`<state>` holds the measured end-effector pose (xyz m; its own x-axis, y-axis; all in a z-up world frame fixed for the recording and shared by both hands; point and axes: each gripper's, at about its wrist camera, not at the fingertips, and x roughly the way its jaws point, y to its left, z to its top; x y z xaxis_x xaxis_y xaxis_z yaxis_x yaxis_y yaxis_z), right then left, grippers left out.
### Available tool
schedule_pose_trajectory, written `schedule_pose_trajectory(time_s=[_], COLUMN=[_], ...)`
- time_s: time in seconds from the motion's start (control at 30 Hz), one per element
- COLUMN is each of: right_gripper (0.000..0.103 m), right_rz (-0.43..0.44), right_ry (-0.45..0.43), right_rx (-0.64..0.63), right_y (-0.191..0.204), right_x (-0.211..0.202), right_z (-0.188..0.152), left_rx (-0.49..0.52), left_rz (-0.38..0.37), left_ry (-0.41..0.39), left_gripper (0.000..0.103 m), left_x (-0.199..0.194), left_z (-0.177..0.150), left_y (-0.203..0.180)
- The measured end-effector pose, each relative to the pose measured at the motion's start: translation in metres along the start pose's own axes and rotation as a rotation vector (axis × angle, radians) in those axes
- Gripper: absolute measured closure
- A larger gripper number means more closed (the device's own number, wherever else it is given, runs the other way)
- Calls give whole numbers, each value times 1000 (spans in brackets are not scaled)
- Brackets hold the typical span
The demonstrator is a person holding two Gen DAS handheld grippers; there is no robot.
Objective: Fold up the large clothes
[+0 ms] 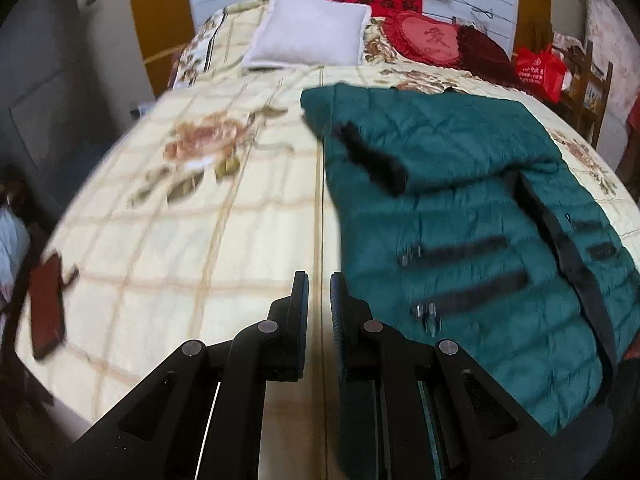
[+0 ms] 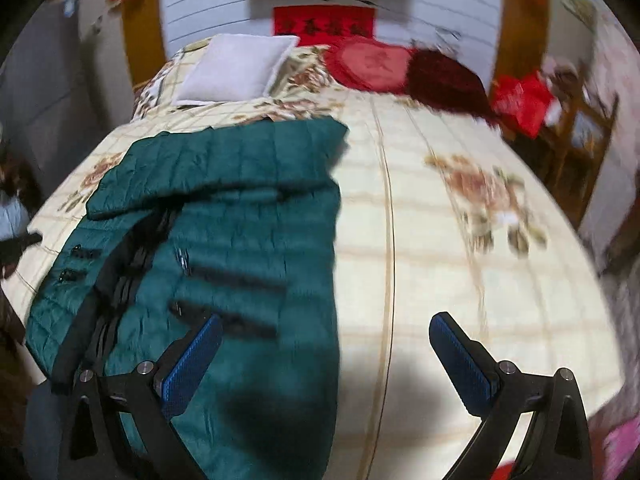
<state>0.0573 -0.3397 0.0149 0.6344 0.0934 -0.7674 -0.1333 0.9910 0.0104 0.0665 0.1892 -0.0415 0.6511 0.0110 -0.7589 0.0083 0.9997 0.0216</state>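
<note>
A dark green quilted jacket (image 1: 460, 200) lies on the bed, with its sides folded inward and its black zip strips facing up. In the left wrist view it lies to the right of my left gripper (image 1: 320, 280). That gripper is shut with nothing between its fingers and hangs over bare bedspread beside the jacket's left edge. In the right wrist view the jacket (image 2: 240, 220) fills the left half. My right gripper (image 2: 325, 322) stands wide open above the jacket's right edge, and its blue pads (image 2: 200, 348) hold nothing.
The bed carries a cream floral bedspread (image 1: 200, 220). At its head lie a white pillow (image 1: 308, 36), a red heart cushion (image 1: 428, 40) and a dark red cushion (image 2: 444, 80). A dark phone (image 1: 48, 308) lies near the bed's left edge. A red bag (image 1: 540, 68) sits on a wooden chair to the right.
</note>
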Motion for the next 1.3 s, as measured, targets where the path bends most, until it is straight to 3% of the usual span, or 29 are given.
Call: schedule_pose_trajectory(time_s=[0.07,0.13,0.17,0.2,0.37,0.43,0.53,0.7,0.87,1.0,1.07,1.13,1.2,1.3], right_gripper=[0,1,1,1,1,0,0,0,0,0,0,0,0,0], right_rz=[13,25,37,58,135,165,160,164,202,217,282,401,481,497], right_ry=[18,43,54,61,68,71,30,15,3,7,6,-5,-8,-21], right_rx=[37,58,72,92,183,211,180,127,76,72,86,111,123,146], right_y=[-5,-7,-8,-9,-14,-15,-9,-2,3,4,2,2,4,6], right_x=[6,14,18,21,31,37,37,39,35,31,28,25,28,37], right_z=[-23,-41,-49,-57,-77,-84,-86,-85,-93,-97,-99,-101,-100,-91], left_rx=[-23,-45,-57,-72,-111,-105,-81,-90,-140,-95,-99,-122,-124,-121], left_rz=[-12,-9,-13,-23,-92,-152,-244,-304,-373,-404,-471,-531,-537,-528], left_ry=[30,50,52,49,71,83,114,74,4,21,30,46,51,67], left_gripper=[90,59,32,23,23,23,23,15,12,11,11,11,11,11], left_x=[3,5,4,2,-2,-1,3,-8,-12,-12,-11,-6,-1,5], left_z=[-14,-26,-30,-34,-48,-56,-65,-78,-88,-84,-81,-76,-68,-60], left_y=[5,13,17,21,28,22,4,-14,-5,-9,-10,-8,-9,-12])
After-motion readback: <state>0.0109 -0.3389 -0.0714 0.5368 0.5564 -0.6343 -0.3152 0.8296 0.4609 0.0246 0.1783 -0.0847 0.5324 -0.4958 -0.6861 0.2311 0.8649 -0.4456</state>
